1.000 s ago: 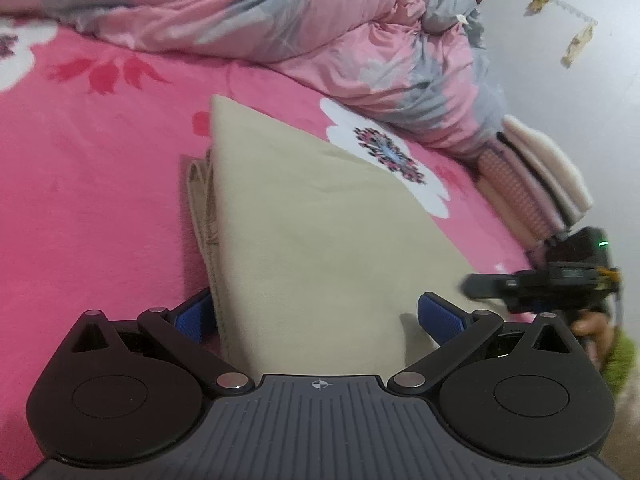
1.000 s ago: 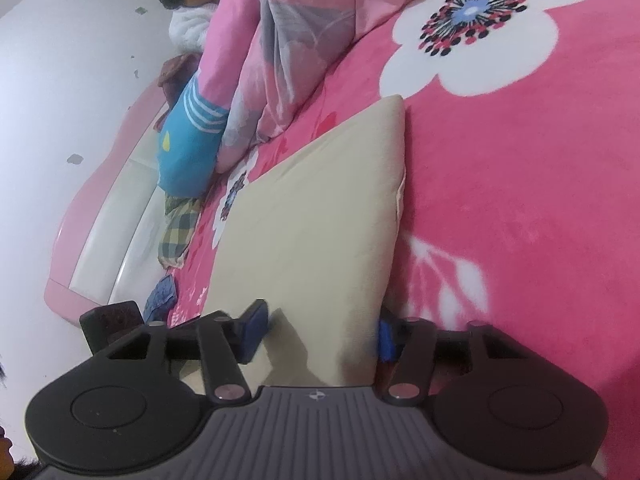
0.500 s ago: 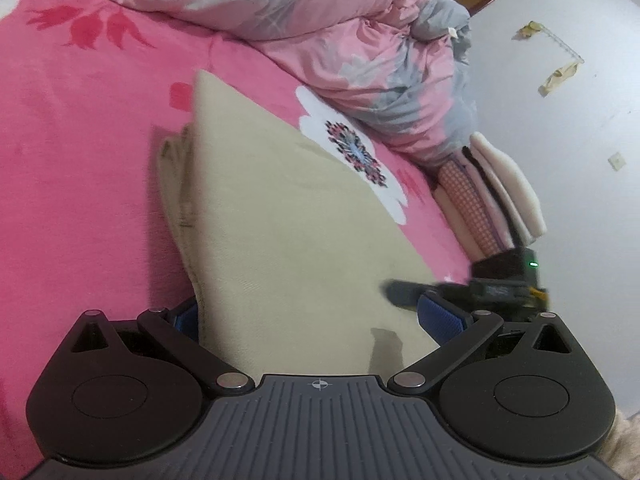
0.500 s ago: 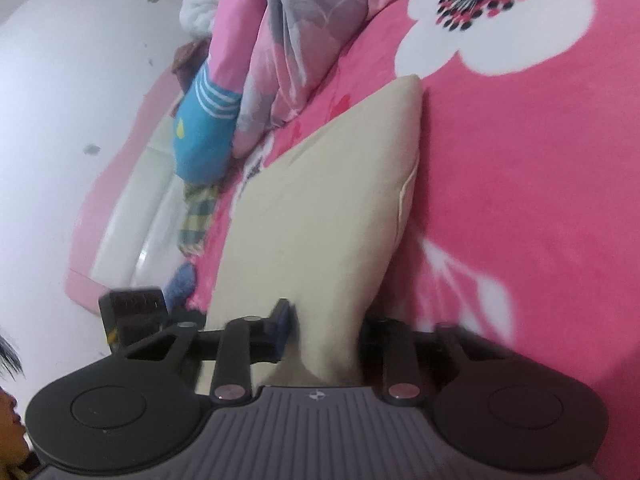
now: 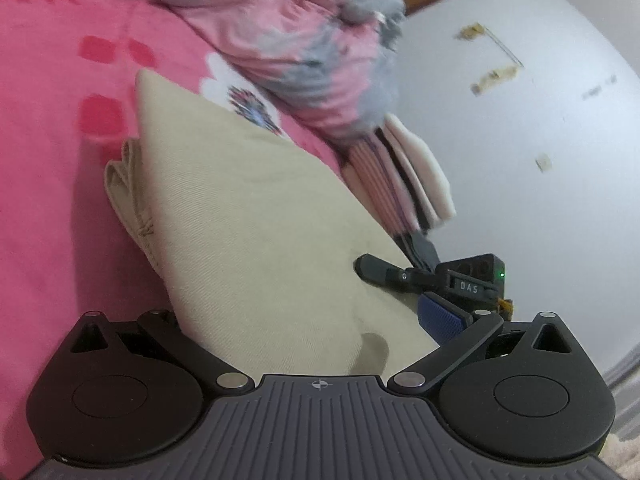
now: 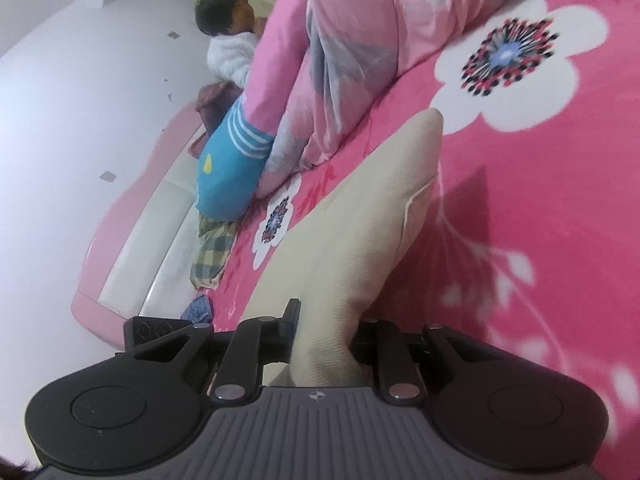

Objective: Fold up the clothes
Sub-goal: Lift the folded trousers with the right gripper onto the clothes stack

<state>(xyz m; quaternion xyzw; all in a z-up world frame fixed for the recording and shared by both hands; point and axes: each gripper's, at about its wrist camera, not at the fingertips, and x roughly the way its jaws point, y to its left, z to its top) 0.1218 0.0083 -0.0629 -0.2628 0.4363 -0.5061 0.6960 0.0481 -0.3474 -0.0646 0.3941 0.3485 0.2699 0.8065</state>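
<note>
A folded beige garment point(image 5: 256, 216) lies on the pink flowered bedspread point(image 5: 44, 152). Its near end fills the gap between the wide-set jaws of my left gripper point(image 5: 304, 316). The right blue pad point(image 5: 440, 318) stands clear at the cloth's edge, and the left pad is hidden behind the fabric. In the right wrist view my right gripper point(image 6: 326, 340) is shut on a bunched fold of the beige garment point(image 6: 360, 240), which rises off the bed there. The right gripper point(image 5: 366, 268) also shows in the left wrist view, at the cloth's right edge.
A rumpled pink and grey quilt point(image 5: 304, 52) lies beyond the garment. A stack of folded clothes point(image 5: 404, 176) sits by the white wall. A blue striped piece point(image 6: 228, 168) and a checked cloth point(image 6: 212, 252) lie at the bed's edge, with a person point(image 6: 232, 40) beyond.
The right gripper's jaws closed on the garment's edge and lifted it. The left gripper swung so that more of the wall shows, its jaws as wide as before.
</note>
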